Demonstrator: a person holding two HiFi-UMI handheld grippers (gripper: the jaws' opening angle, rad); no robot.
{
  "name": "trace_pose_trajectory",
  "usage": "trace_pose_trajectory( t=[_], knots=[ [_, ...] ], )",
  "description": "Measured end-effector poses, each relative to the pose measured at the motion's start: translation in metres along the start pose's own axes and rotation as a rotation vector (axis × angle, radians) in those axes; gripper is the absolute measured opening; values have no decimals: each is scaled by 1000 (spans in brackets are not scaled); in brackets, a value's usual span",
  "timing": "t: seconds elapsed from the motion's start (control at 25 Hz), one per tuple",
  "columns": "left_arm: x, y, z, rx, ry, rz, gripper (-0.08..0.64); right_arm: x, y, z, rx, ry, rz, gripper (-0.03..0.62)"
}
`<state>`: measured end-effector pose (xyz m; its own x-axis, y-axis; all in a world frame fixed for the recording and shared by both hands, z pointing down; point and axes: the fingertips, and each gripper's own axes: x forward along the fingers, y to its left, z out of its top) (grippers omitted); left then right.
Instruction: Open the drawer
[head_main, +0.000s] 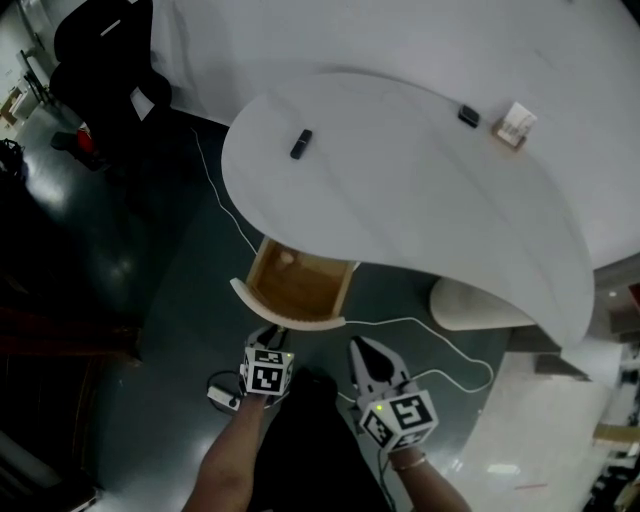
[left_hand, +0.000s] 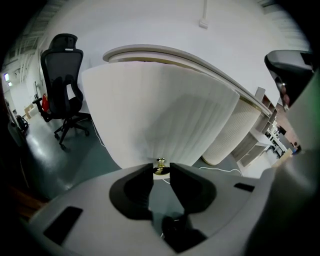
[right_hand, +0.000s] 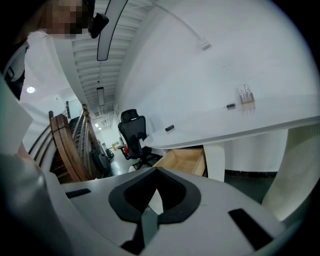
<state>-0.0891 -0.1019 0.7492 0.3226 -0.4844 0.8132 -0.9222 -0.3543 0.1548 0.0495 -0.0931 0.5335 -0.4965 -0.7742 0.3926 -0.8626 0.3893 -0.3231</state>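
A drawer (head_main: 300, 285) with a pale wooden inside stands pulled out from under the curved white desk (head_main: 420, 200). Its ribbed white front (left_hand: 165, 115) fills the left gripper view, with a small brass knob (left_hand: 160, 163) at its lower edge. My left gripper (left_hand: 160, 168) is shut on that knob, one jaw tip on each side of it; in the head view the left gripper (head_main: 266, 338) sits against the curved drawer front (head_main: 285, 318). My right gripper (head_main: 366, 352) hangs to the right of the drawer, shut and holding nothing. In its own view the right gripper (right_hand: 156, 171) points towards the drawer (right_hand: 185, 161).
A black office chair (head_main: 105, 60) stands at the far left. On the desk lie a small black object (head_main: 301, 144), another black piece (head_main: 468, 116) and a small holder (head_main: 514, 125). A white cable (head_main: 420, 325) runs over the dark floor by the ribbed desk pedestal (head_main: 475, 305).
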Motion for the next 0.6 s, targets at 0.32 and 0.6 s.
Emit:
trace_pose_trajectory(
  t=[0.32, 0.6],
  knots=[
    [-5, 0, -13, -8, 19, 2, 103, -3, 2, 0, 1, 8, 1, 3],
    [-10, 0, -23, -15, 45, 7, 101, -10, 7, 0, -5, 9, -3, 3]
  ],
)
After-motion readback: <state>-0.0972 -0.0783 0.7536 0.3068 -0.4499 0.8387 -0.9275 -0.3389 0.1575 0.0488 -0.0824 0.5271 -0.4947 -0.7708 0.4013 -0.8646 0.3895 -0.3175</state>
